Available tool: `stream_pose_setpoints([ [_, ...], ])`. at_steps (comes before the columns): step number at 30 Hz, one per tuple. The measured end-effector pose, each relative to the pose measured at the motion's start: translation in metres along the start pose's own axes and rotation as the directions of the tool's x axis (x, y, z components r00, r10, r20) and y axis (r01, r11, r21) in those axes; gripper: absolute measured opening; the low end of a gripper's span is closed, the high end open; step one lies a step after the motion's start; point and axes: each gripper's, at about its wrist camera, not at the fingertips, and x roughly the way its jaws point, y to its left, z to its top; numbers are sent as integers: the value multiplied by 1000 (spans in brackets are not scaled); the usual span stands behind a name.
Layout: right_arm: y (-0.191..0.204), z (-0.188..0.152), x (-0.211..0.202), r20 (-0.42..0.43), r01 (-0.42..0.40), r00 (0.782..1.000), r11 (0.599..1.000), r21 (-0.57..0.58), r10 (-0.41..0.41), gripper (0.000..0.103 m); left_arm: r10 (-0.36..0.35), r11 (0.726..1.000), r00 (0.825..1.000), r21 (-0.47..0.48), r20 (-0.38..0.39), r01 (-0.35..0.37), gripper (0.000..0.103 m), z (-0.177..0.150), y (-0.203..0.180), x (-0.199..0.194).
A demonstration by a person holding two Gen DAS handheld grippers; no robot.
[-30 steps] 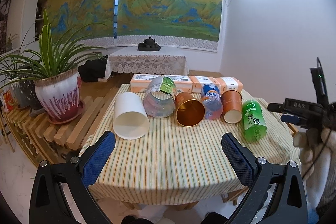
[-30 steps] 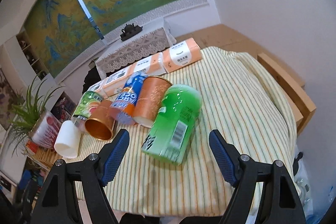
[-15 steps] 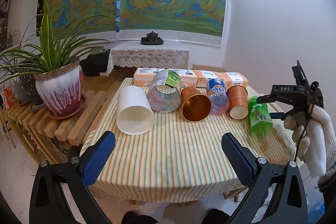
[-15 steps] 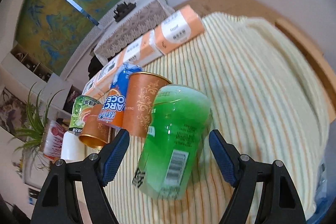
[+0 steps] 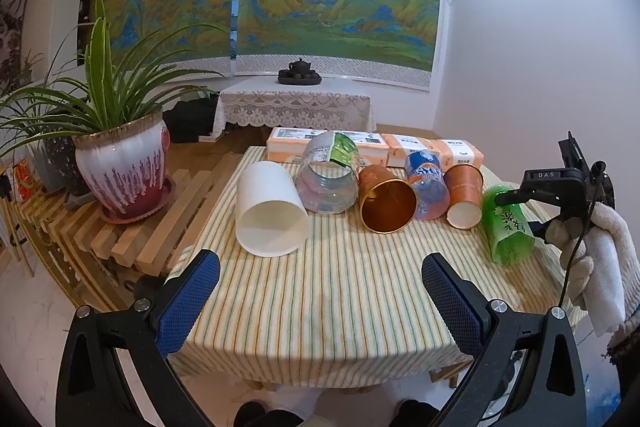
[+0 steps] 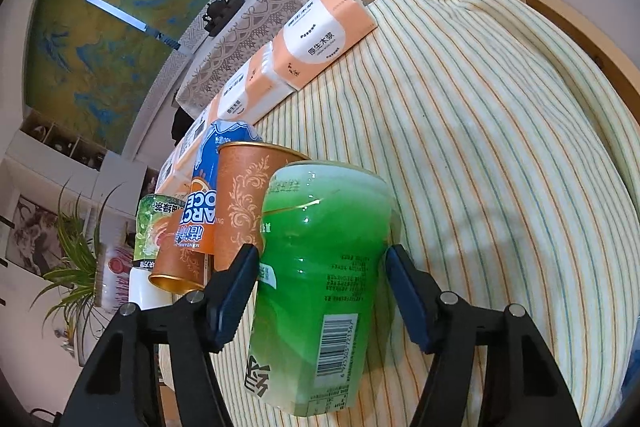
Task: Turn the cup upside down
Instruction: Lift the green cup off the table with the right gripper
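Several cups lie on their sides in a row on the striped tablecloth (image 5: 320, 299): a white cup (image 5: 270, 215), a clear one with a green label (image 5: 330, 175), a copper cup (image 5: 386, 205), a blue-labelled one (image 5: 426, 187), an orange paper cup (image 5: 464, 197) and a green cup (image 5: 506, 227). My right gripper (image 6: 322, 267) has closed in on the green cup (image 6: 320, 291); both pads (image 6: 240, 291) touch its sides. It shows from outside in the left wrist view (image 5: 560, 187). My left gripper (image 5: 320, 295) is open and empty above the table's near edge.
Tissue packs (image 5: 376, 147) line the table's far edge behind the cups. A potted plant (image 5: 120, 163) stands on a slatted wooden bench (image 5: 100, 239) to the left. The wall is close on the right. A low table with a tea set (image 5: 300, 79) stands at the back.
My right gripper has moved forward over the green cup and its fingers have closed onto the cup's sides. My left gripper has drifted back slightly, still open.
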Motion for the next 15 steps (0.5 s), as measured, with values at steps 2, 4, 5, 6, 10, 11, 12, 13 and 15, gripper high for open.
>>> stream_pose_setpoints([
  [2,-2,-2,0,-11,-17,1000,1000,25,17,59,1,1000,1000,3,1,-1,102,0,-1,0],
  [4,-6,-4,-1,-11,-32,999,998,62,32,58,-2,1000,1000,2,0,2,102,0,1,1],
  [5,-7,-6,-2,-12,-40,999,996,78,41,58,-2,1000,1000,1,0,2,102,0,1,1],
  [6,-8,-7,-2,-12,-49,999,995,90,50,58,-1,1000,1000,0,2,1,102,0,2,0],
  [10,-7,-23,-10,-5,-94,995,987,130,96,58,-4,1000,1000,-6,3,4,102,-1,6,-1],
  [11,-5,-28,-13,-3,-102,995,986,133,104,58,-4,1000,1000,-7,2,4,102,-1,7,-1],
  [12,-1,-34,-15,-3,-111,994,985,131,112,58,-4,1000,1000,-6,3,4,102,-2,7,-2],
  [13,5,-42,-18,0,-122,992,985,123,123,58,-5,1000,1000,-8,2,5,102,-2,7,-1],
  [15,20,-58,-21,0,-135,991,987,91,135,58,-12,1000,1000,-14,-4,12,102,-2,11,-1],
])
